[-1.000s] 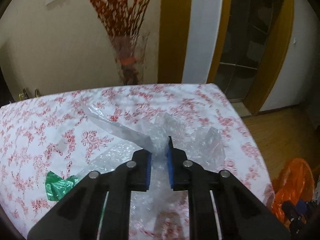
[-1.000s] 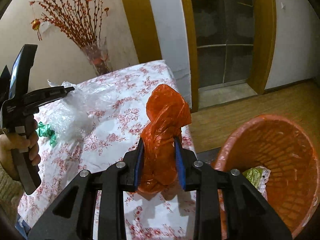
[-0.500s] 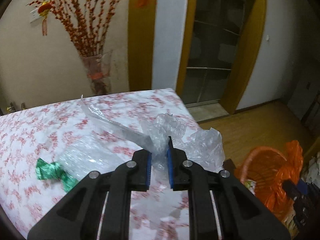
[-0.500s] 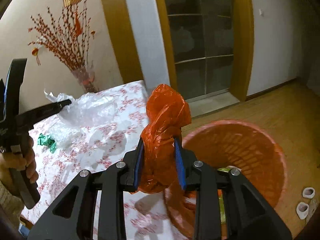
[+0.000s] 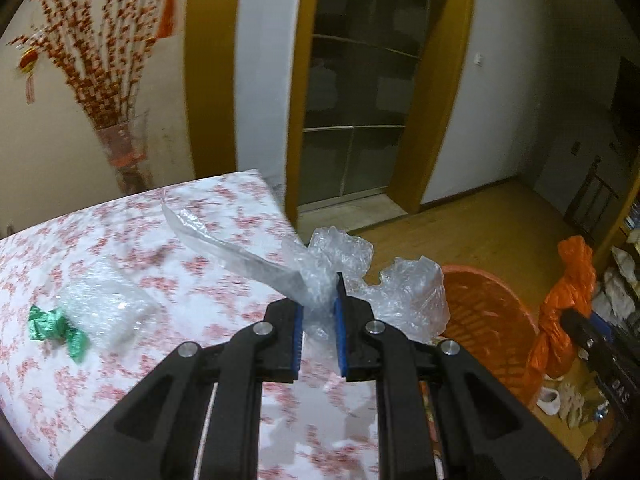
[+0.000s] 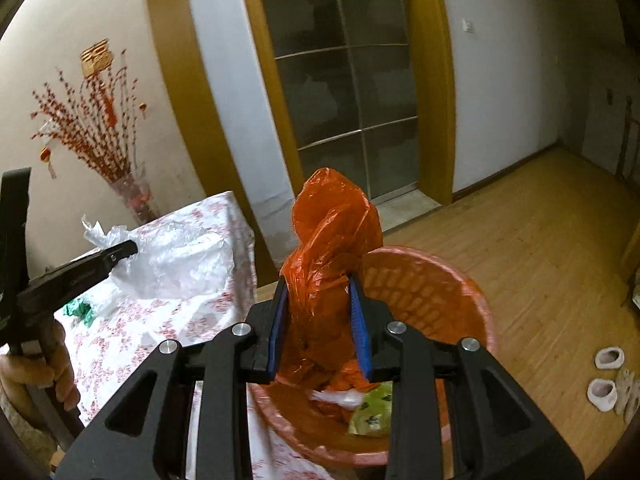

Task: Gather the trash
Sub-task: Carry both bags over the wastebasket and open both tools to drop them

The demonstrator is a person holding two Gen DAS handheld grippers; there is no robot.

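My left gripper (image 5: 319,304) is shut on a crumpled clear plastic bag (image 5: 344,260) and holds it above the table's right edge. My right gripper (image 6: 319,308) is shut on an orange plastic bag (image 6: 332,240) and holds it over the orange basket (image 6: 452,280). The basket also shows in the left wrist view (image 5: 484,312), on the floor beside the table, with the orange bag (image 5: 568,288) to its right. The left gripper with its clear bag (image 6: 176,256) shows at the left of the right wrist view.
A clear bubble-wrap piece (image 5: 104,304) and a green wrapper (image 5: 56,326) lie on the floral tablecloth (image 5: 200,240). A vase of red branches (image 5: 124,160) stands behind the table. The basket holds a green packet (image 6: 372,404). White slippers (image 6: 604,380) lie on the wooden floor.
Both grippers have swung right, from over the table towards the basket, each still holding its bag. The orange bag now hangs over the basket's opening.
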